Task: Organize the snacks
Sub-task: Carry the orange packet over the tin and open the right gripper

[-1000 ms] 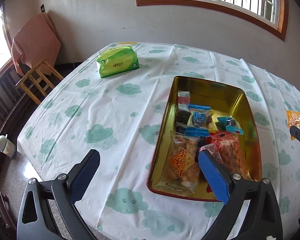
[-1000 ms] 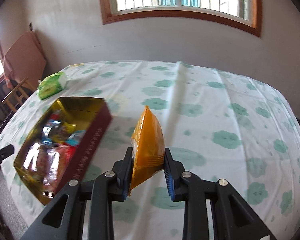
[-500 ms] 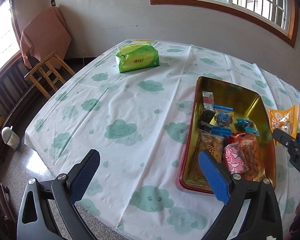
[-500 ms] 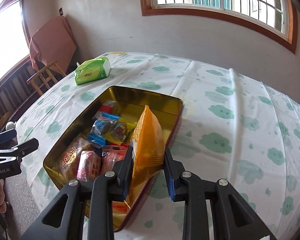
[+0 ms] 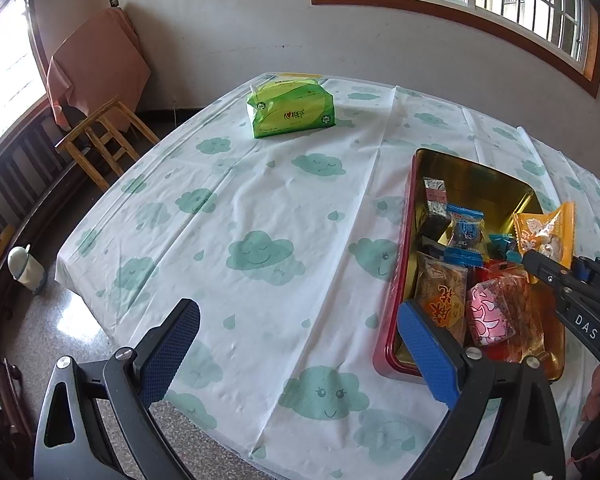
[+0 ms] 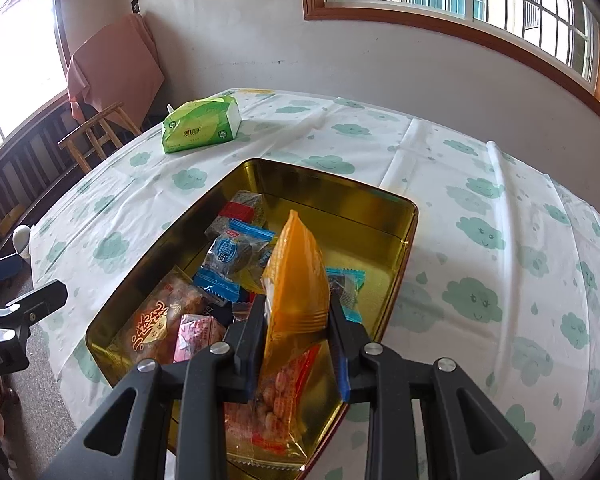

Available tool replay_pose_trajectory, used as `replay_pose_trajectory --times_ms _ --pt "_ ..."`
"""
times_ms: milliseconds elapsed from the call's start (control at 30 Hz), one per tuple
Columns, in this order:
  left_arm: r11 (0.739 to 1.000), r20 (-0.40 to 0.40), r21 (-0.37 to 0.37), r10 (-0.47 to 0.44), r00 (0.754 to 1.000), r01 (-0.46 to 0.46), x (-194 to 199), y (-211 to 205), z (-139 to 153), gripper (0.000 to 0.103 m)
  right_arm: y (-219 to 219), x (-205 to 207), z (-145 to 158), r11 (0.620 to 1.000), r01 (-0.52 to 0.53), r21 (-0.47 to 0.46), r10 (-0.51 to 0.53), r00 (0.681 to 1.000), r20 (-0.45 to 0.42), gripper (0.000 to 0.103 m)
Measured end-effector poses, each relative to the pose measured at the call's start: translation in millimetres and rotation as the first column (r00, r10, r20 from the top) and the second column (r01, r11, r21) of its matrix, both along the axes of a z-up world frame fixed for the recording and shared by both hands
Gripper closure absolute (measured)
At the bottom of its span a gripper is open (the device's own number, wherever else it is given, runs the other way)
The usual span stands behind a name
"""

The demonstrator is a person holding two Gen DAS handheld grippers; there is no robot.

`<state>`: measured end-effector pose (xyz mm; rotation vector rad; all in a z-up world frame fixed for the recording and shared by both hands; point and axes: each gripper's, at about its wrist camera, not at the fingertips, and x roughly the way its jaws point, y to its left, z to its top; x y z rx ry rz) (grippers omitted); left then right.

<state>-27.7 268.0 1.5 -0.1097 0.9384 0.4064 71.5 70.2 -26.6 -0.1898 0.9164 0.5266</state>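
Note:
A gold tin with a red outside (image 6: pixel 340 192) (image 5: pixel 476 172) sits on the cloud-print tablecloth and holds several wrapped snacks. My right gripper (image 6: pixel 298 320) is shut on an orange snack packet (image 6: pixel 296 276) and holds it upright above the tin's near half. The packet (image 5: pixel 548 232) and the right gripper also show at the right edge of the left wrist view. My left gripper (image 5: pixel 298 344) is open and empty, above the table's near edge, to the left of the tin.
A green tissue pack (image 5: pixel 290 110) (image 6: pixel 200 124) lies at the table's far side. A wooden chair (image 5: pixel 104 140) draped with an orange cloth stands by the wall at the left. A white cup (image 5: pixel 26 268) stands on the floor at the left.
My right gripper has carried the orange packet left, from over the tablecloth to over the tin. My left gripper has shifted left, away from the tin, still open.

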Motion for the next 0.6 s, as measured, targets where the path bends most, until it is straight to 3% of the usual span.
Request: replay_pose_trajectory --times_ms 400,467,600 --pt "1.0 -0.013 -0.001 0.005 1.0 -0.005 0 3 -4 0.005 1 10 -20 0.999 0.039 -0.018 -0.04 0.998 -0.041 0.072" --pt "1.0 -0.015 -0.002 0.007 1.0 -0.007 -1 3 -5 0.005 2 10 -22 0.999 0.041 -0.025 -0.042 0.998 -0.042 0.069" --pt "1.0 -0.022 -0.005 0.004 1.0 -0.004 -2 0 -6 0.005 6 4 -21 0.999 0.017 -0.029 -0.018 0.999 -0.032 0.05"
